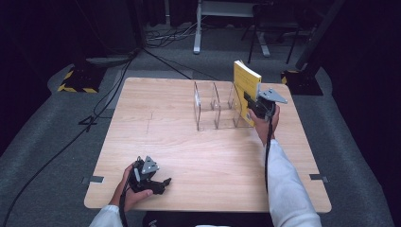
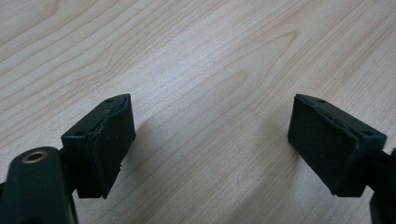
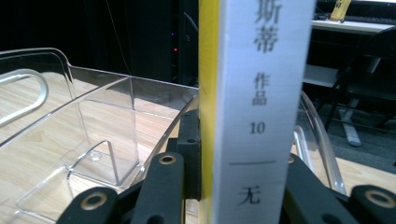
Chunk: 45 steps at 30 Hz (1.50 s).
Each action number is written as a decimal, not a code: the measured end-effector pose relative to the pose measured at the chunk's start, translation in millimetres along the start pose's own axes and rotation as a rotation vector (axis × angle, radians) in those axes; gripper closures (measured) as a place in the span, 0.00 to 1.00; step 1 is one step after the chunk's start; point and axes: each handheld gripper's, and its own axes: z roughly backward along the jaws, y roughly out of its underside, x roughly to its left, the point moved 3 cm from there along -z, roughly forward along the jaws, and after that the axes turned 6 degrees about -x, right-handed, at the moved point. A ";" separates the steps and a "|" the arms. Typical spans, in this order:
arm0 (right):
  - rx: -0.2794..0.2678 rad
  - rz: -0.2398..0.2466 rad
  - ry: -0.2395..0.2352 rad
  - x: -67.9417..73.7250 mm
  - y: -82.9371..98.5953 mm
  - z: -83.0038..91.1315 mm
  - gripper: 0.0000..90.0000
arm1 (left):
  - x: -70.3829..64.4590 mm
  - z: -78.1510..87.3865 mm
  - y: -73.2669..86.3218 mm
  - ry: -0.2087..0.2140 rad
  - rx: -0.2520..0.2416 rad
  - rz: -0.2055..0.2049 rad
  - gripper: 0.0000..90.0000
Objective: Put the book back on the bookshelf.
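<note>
Right claw [image 1: 253, 105] is clamping a yellow book [image 1: 246, 90], jaws pinching it from both sides near its lower part; in the right gripper view the white spine [image 3: 261, 107] with printed characters is standing upright between the jaws, yellow cover [image 3: 208, 93] edge showing on its left. The right hand [image 1: 265, 124] is holding that claw at the far right of the desk [image 1: 189, 156].

Left claw [image 1: 158, 183] is sitting released, jaws spread wide with nothing between them, just bare wood grain under the pads [image 2: 105, 144] in the left gripper view. It is resting low at the near left edge of the desk, in the left hand [image 1: 130, 189], well apart from everything else.

Desk is a light wooden top on grey carpet [image 1: 42, 156], with cables running across the floor on the far left.

Clear acrylic organiser [image 1: 217, 111] is standing far right of centre, split by upright dividers into slots. Book is standing upright at the organiser's right end, rising well above its walls; whether its bottom edge is touching the slot floor, cannot tell.

Grey three-cornered plate [image 1: 271, 95] is riding on top of the right claw.
</note>
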 end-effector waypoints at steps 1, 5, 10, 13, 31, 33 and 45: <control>-0.002 -0.004 0.000 0.3 0.5 0.5 0.84 | 0.0 0.0 0.0 0.000 0.000 -0.001 0.17; 0.001 0.001 -0.014 3.3 4.6 5.9 0.84 | -0.1 0.0 0.0 0.000 0.000 0.000 0.17; 0.010 0.014 -0.033 5.3 10.6 11.7 0.83 | 0.1 0.1 0.0 0.000 0.001 -0.002 0.17; 0.017 0.014 -0.035 5.7 14.5 14.1 0.83 | 0.0 0.2 -0.1 -0.004 0.002 -0.002 0.17; 0.002 0.014 0.026 -0.4 11.8 12.5 0.84 | -0.4 0.2 0.0 -0.004 0.003 0.000 0.17; -0.010 0.010 0.032 -1.7 10.1 11.3 0.84 | -0.4 0.2 0.0 -0.003 0.003 0.000 0.17; 0.002 0.006 0.016 2.3 8.5 -3.5 0.84 | -2.2 0.8 1.0 0.009 0.000 0.002 0.17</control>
